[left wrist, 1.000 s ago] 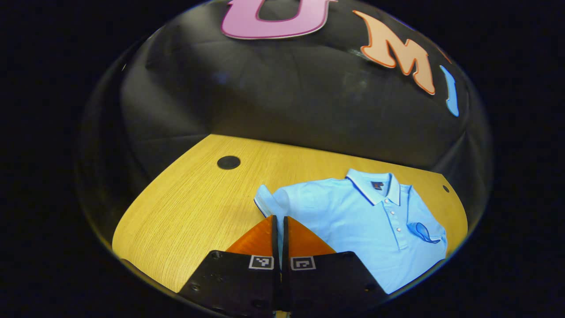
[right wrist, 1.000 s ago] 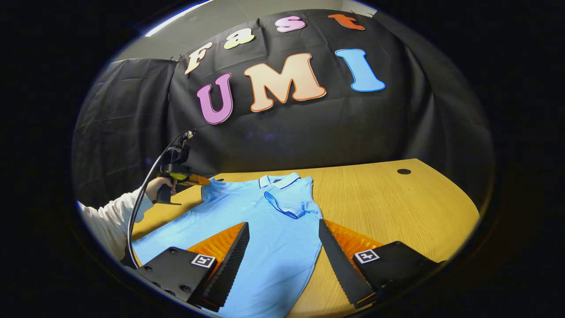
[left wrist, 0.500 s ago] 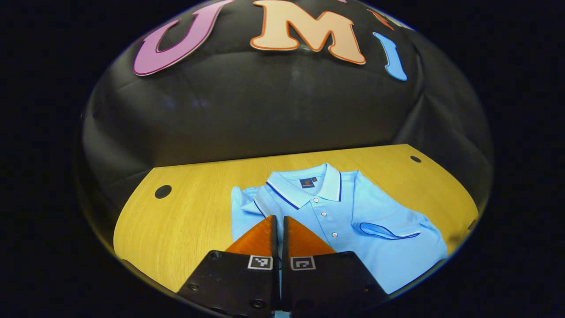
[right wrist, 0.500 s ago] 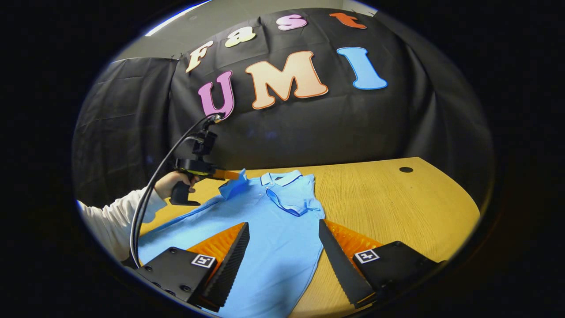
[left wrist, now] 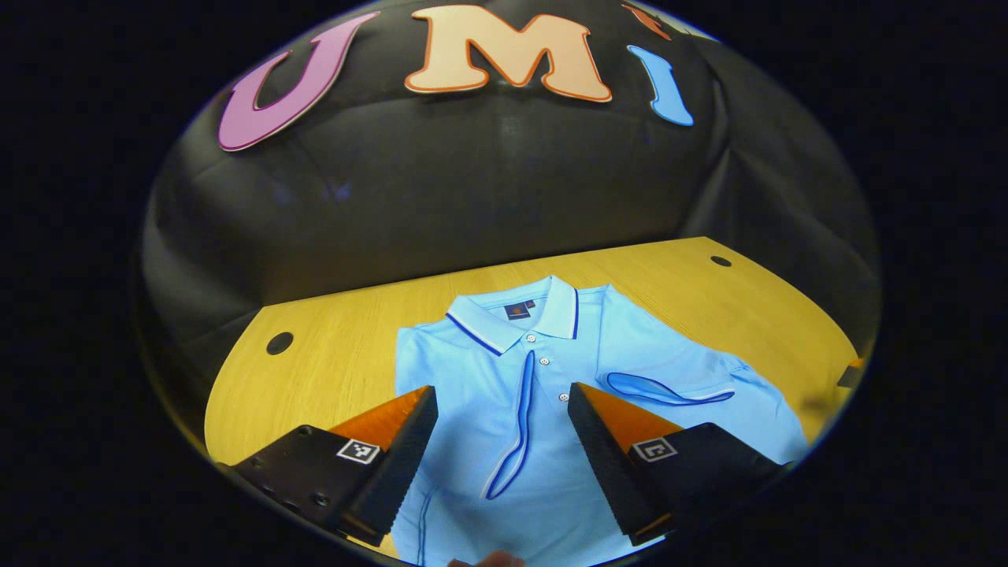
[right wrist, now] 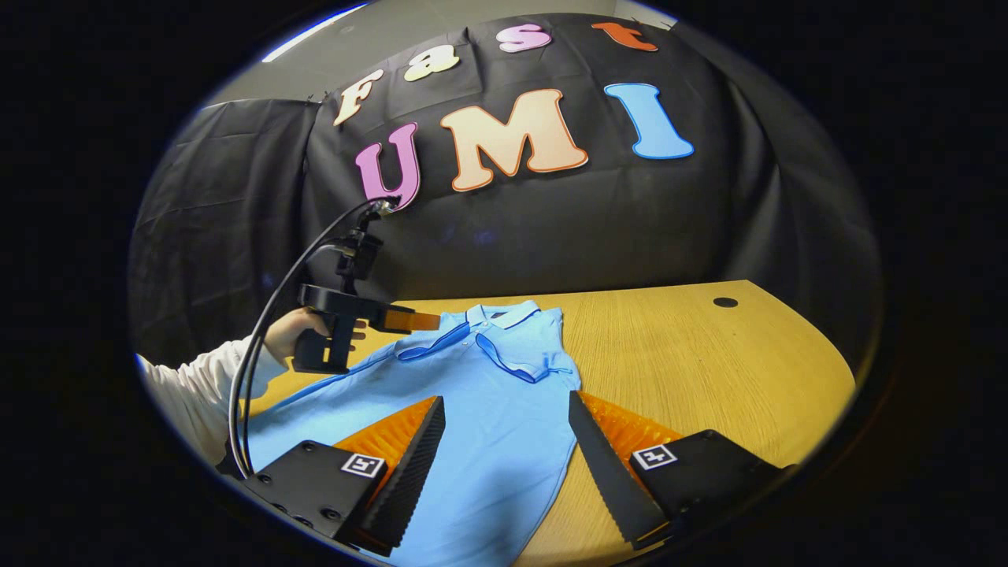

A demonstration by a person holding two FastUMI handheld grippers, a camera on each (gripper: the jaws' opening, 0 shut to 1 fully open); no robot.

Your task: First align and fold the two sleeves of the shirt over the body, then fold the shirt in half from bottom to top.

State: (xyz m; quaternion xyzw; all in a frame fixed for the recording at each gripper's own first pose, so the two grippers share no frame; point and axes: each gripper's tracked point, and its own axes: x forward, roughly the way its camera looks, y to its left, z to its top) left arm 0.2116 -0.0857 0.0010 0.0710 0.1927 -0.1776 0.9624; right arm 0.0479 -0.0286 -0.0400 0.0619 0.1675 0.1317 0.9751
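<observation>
A light blue polo shirt [left wrist: 630, 370] [right wrist: 480, 417] lies flat on the wooden table [left wrist: 346, 354], collar toward the booth wall. Both short sleeves rest folded over the chest: one sleeve [left wrist: 516, 425] near the button placket, the other sleeve [left wrist: 669, 387] to its right. In the right gripper view they meet below the collar [right wrist: 504, 316]. My left gripper [left wrist: 500, 398] is open just above the shirt's chest, nothing between its fingers; it also appears farther off as the left gripper [right wrist: 421, 321], held by a hand [right wrist: 287, 335]. My right gripper [right wrist: 504, 409] is open over the shirt's lower body.
The table [right wrist: 709, 370] has bare wood to the shirt's right, with a round cable hole [right wrist: 724, 302]. Another hole [left wrist: 279, 342] sits left of the shirt. A cable [right wrist: 260, 370] trails from the left gripper along a white sleeve [right wrist: 197, 394]. The black booth wall stands close behind.
My left gripper carried the left sleeve over onto the chest, then opened and let it go. The right gripper has stayed open and still.
</observation>
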